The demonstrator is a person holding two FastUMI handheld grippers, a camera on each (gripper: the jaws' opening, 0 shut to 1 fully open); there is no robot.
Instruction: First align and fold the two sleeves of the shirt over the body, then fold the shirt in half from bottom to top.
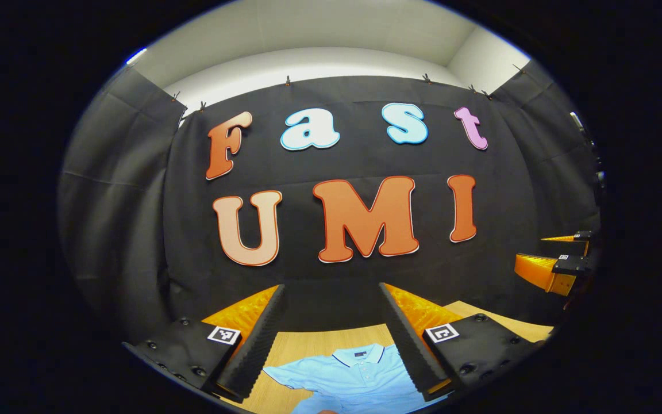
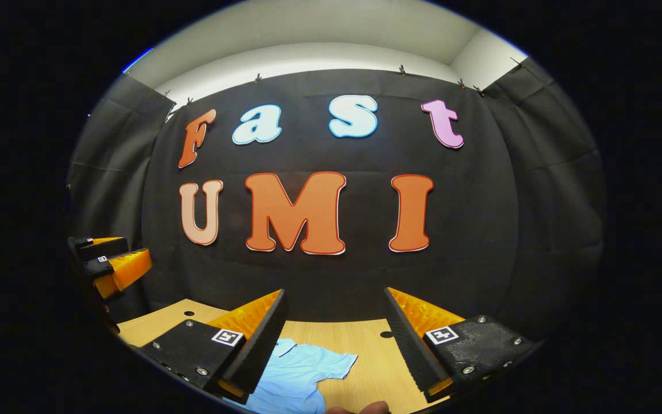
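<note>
Pale wood-grain table (image 1: 331,342) carries the light blue polo shirt (image 1: 354,376) lying flat, soft knit, dark-trimmed collar, short sleeves spread, below my left tongs (image 1: 331,310) and right tongs (image 2: 334,313), both gaping wide, holding nothing.

Polo shirt (image 1: 354,376) is showing light blue, solid, with a darker navy stripe running along the collar (image 1: 358,354) edge and a dark patch inside the neck. Same light blue is showing on its sleeve (image 2: 331,363), with a thin dark line trimming the cuff. Table (image 2: 365,351) is reading as pale wood with fine lengthwise grain, dotted with a few small dark holes. Booth ceiling (image 1: 319,34) is showing off-white.
</note>
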